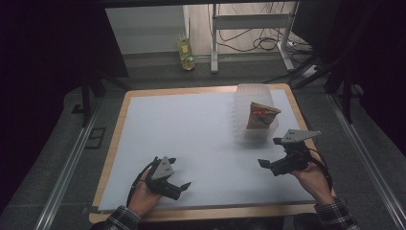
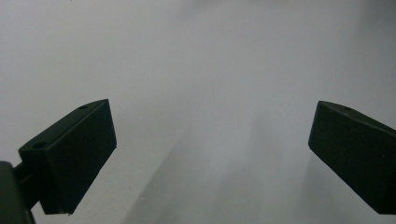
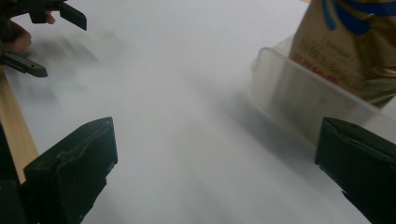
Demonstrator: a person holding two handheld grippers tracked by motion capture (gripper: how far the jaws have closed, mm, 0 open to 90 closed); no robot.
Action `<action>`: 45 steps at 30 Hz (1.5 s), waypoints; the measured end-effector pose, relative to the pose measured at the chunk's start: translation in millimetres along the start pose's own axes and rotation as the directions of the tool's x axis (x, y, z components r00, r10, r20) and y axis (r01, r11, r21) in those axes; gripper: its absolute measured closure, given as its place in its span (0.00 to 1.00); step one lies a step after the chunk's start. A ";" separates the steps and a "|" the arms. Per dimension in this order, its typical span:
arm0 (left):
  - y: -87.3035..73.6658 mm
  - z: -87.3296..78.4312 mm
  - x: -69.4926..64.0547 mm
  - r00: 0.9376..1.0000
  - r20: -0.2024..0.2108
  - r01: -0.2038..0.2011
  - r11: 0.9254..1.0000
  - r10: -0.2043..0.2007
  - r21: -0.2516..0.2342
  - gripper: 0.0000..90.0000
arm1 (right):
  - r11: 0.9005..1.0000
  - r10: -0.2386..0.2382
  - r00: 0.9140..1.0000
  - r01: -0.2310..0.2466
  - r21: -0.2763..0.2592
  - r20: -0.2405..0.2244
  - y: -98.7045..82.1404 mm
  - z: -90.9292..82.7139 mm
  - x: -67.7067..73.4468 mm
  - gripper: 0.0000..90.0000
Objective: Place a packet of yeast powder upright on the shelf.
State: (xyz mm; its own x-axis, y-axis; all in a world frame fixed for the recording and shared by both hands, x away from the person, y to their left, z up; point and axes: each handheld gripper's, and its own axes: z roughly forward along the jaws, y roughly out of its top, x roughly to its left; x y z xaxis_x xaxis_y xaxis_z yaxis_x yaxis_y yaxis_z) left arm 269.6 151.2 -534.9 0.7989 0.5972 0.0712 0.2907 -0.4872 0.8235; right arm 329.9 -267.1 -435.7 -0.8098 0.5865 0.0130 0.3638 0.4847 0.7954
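High view: a person sits at a white table with tongs in each hand.
Left tongs: wide open and holding nothing. They sit low near the front edge of the table, far from the bin.
Right tongs: wide open too, with nothing between the jaws. They hover just in front of the bin.
Bin: a see-through plastic bin stands on the far right part of the table.
Bag: a brown paper bag with a red mark stands leaning inside the bin, and its top sticks out over the rim.
Right gripper view: the bin wall is close by the right jaw, and the bag rises behind it.
What could go wrong: I think the right jaw could bump the bin wall and push the light bin away, because it is so near.
Another worry: the bag is soft and leaning, so a pinch near its top could crush it or tip it over.
Also: a weak pinch could let the bag slip and fall back into the bin.
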 end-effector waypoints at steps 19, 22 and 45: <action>-0.2 -0.1 -0.3 1.000 0.001 0.002 1.000 -0.002 -0.002 0.01 | 1.000 -0.012 0.998 0.012 -0.003 -0.055 -1.5 30.2 28.6 0.00; -0.2 -0.3 -0.1 1.000 0.000 0.002 1.000 -0.002 -0.003 0.01 | 1.000 -0.005 0.998 0.005 0.003 -0.067 -3.2 35.2 31.1 0.00; -1.2 1.7 -1.1 1.000 0.005 -0.006 1.000 0.006 0.020 0.01 | 0.997 -0.060 0.992 0.066 0.043 -0.114 -20.1 73.3 53.7 0.00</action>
State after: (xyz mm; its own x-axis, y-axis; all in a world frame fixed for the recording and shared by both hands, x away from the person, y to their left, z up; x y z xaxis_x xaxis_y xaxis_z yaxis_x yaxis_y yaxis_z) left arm 269.3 150.0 -537.0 0.8030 0.5914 0.0733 0.2963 -0.5030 0.8119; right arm 312.8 -197.8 -495.5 -0.8775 0.4784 0.0341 0.3296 0.5498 0.7675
